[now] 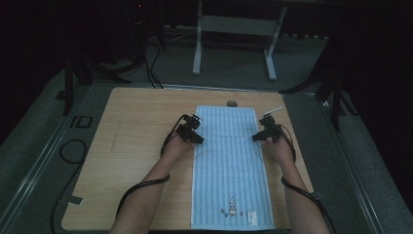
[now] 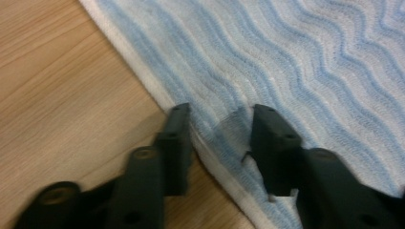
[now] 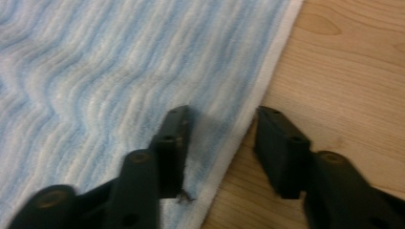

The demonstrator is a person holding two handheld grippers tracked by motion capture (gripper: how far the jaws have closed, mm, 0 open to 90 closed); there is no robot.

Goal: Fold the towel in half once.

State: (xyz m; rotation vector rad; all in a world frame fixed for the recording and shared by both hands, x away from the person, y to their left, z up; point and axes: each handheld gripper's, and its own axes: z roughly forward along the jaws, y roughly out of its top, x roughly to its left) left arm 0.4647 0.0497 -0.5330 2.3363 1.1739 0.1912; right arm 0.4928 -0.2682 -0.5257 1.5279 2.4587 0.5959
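**Two hand-held grippers straddle the long edges of a towel**

A blue-and-white striped towel (image 1: 231, 165) lies flat along the middle of a wooden tabletop (image 1: 131, 146), its long sides running away from the person. The left hand-held gripper (image 1: 197, 138) sits at the towel's left edge, the right hand-held gripper (image 1: 256, 137) at its right edge, both towards the far half. Each has its jaws parted, one over the towel and one over bare wood, with the white hem between them; neither has closed on the fabric yet. This matched placement looks like readiness to pinch both edges together, probably to lift or fold.
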